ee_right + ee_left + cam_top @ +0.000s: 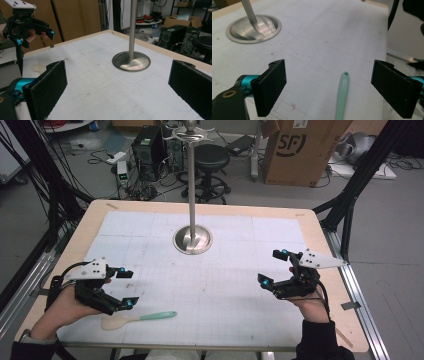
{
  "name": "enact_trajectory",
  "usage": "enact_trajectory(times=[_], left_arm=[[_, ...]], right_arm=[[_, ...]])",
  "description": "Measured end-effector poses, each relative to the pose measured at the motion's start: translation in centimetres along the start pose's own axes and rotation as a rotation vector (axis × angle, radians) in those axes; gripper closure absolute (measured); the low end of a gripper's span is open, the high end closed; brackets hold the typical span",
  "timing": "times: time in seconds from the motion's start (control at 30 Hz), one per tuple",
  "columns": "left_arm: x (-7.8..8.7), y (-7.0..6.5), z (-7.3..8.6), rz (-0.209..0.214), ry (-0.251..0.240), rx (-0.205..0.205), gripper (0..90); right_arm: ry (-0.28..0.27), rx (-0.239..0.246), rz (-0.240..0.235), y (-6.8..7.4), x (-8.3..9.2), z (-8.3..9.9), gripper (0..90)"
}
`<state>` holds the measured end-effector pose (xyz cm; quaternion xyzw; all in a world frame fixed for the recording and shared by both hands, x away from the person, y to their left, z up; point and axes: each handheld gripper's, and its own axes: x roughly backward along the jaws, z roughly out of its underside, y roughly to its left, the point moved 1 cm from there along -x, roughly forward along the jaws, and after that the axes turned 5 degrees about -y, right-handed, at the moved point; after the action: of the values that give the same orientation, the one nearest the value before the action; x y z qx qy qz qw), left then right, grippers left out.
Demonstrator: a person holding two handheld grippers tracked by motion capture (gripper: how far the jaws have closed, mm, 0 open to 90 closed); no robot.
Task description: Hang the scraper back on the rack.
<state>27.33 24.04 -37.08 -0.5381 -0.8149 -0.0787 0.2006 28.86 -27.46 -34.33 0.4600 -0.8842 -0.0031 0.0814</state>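
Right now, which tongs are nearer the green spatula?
Left. The left tongs hang open right over the spatula at the table's near left; the right tongs are far across the table.

A wooden table [325, 250] carries a white grid mat [225, 285] over most of its top. On the mat stand a metal stand [192, 240] near the far middle, and a spatula [135, 318] lies near the front left.

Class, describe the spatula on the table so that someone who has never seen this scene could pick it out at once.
Start at the steel stand rising from the middle of the white gridded mat, then come to the mat's near left corner. There the spatula lies flat, just below the open left claw. It is the one loose item on the mat: a mint-green handle ending in a pale cream blade.
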Motion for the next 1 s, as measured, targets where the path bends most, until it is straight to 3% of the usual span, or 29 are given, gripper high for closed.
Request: enact_trajectory(times=[0.07, 0.17, 0.27, 0.37, 0.43, 0.6, 0.73, 1.0], left_arm=[[-0.2, 0.0, 0.1, 0.006, 0.013, -0.009, 14.4], [-0.5, -0.2, 0.2, -0.007, 0.055, -0.067, 18.8], [-0.7, -0.3, 0.5, 0.025, 0.104, -0.080, 21.5], [-1.1, -0.5, 0.9, 0.063, 0.175, -0.067, 23.1], [-1.4, -0.6, 1.1, 0.064, 0.232, -0.082, 23.5], [-2.1, -1.0, 1.5, 0.101, 0.320, -0.102, 32.9], [-2.8, -1.0, 2.1, 0.116, 0.409, -0.085, 40.5], [-3.5, -1.0, 3.0, 0.134, 0.503, -0.076, 49.4]], right_arm=[[0.000, 0.000, -0.001, 0.0, 0.0, 0.0, 1.0], [0.004, -0.006, -0.002, 0.0, 0.0, 0.1, 1.0], [0.002, -0.005, 0.001, 0.0, 0.0, 0.1, 1.0], [0.003, -0.006, -0.001, 0.0, 0.0, 0.1, 1.0], [0.003, -0.004, -0.001, 0.0, 0.0, 0.1, 1.0], [0.011, -0.009, -0.004, 0.0, -0.1, 0.2, 1.0], [0.009, -0.007, -0.007, 0.0, -0.2, 0.1, 1.0], [0.012, -0.012, -0.005, -0.1, -0.2, 0.3, 1.0]])
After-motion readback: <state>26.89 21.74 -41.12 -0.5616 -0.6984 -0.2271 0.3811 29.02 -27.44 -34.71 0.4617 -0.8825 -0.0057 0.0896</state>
